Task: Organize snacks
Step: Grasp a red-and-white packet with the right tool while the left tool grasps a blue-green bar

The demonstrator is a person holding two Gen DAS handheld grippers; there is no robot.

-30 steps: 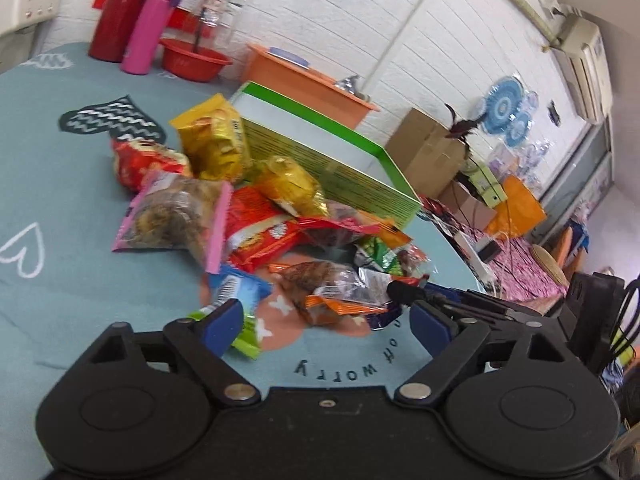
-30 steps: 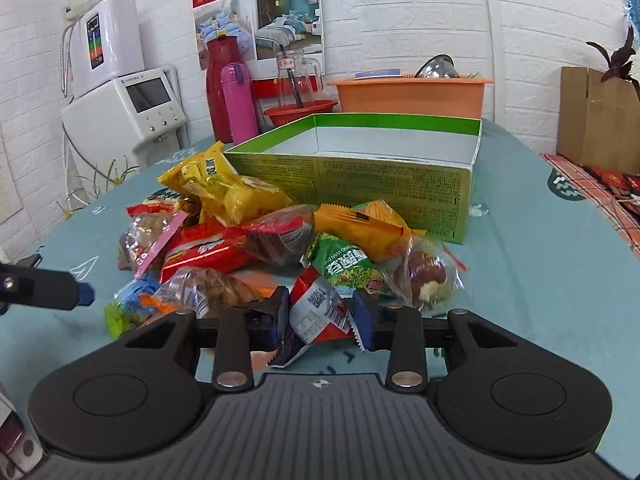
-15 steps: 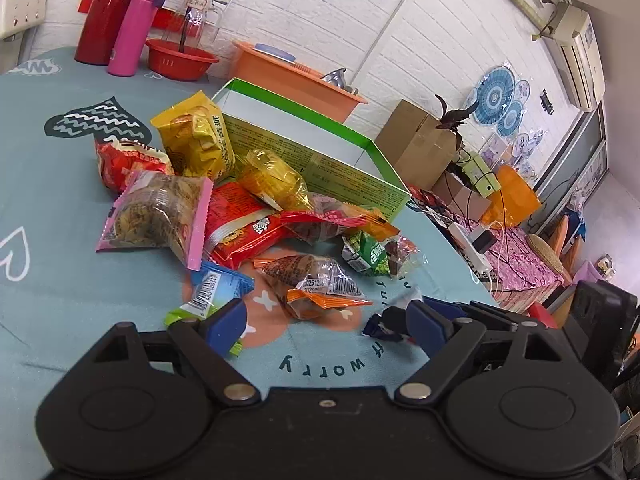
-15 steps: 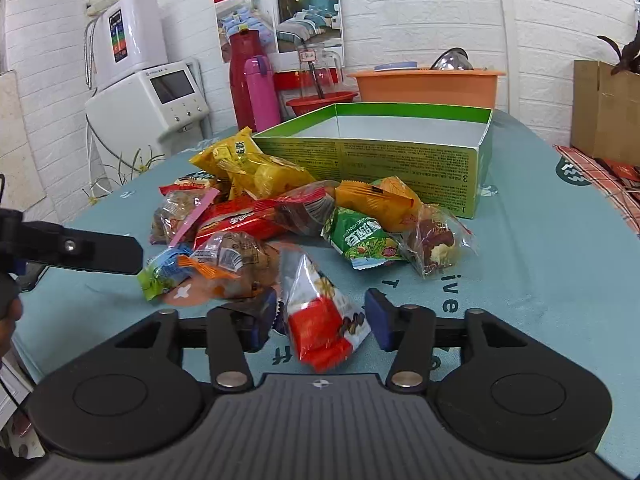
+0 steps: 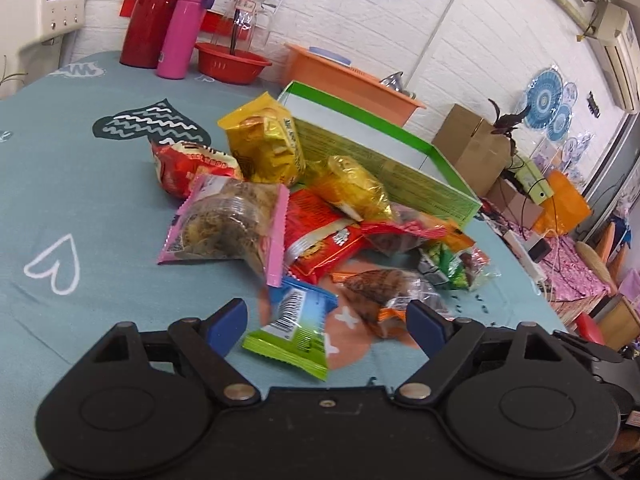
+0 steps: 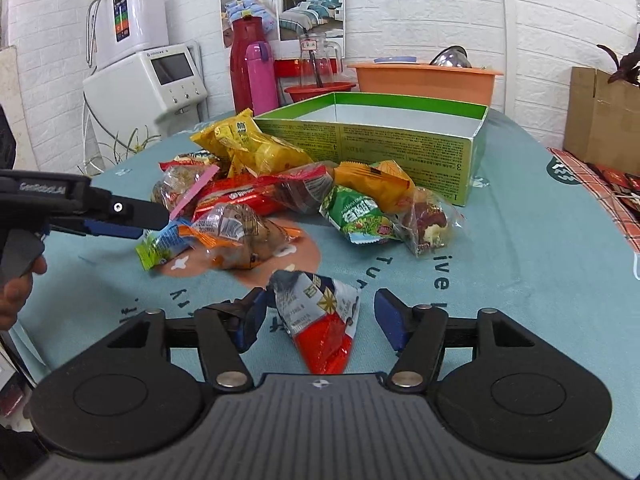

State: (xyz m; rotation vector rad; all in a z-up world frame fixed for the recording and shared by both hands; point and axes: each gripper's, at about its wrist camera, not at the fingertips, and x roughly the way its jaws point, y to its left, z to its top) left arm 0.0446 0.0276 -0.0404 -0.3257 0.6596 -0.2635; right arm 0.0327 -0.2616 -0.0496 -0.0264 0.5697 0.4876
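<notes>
A pile of snack packets lies on the teal tablecloth in front of an open green box (image 6: 400, 136) (image 5: 384, 160). My left gripper (image 5: 326, 318) is open, its jaws on either side of a blue and green packet (image 5: 294, 322) at the pile's near edge. It also shows in the right wrist view (image 6: 120, 216), above that packet (image 6: 164, 244). My right gripper (image 6: 320, 320) is open; a red and silver packet (image 6: 320, 324) lies on the cloth between its jaws, apart from the pile.
A pink-edged packet (image 5: 232, 228), yellow packets (image 5: 264, 144) and red packets (image 5: 320, 236) lie in the pile. A red flask (image 6: 244, 68), pink bottle (image 6: 262, 76), red bowl (image 6: 320, 92) and orange tub (image 6: 424, 80) stand behind the box. A white appliance (image 6: 148, 80) stands left.
My right gripper has opened and let go of the red and silver packet, which now lies on the cloth. My left gripper has moved forward around the blue and green packet.
</notes>
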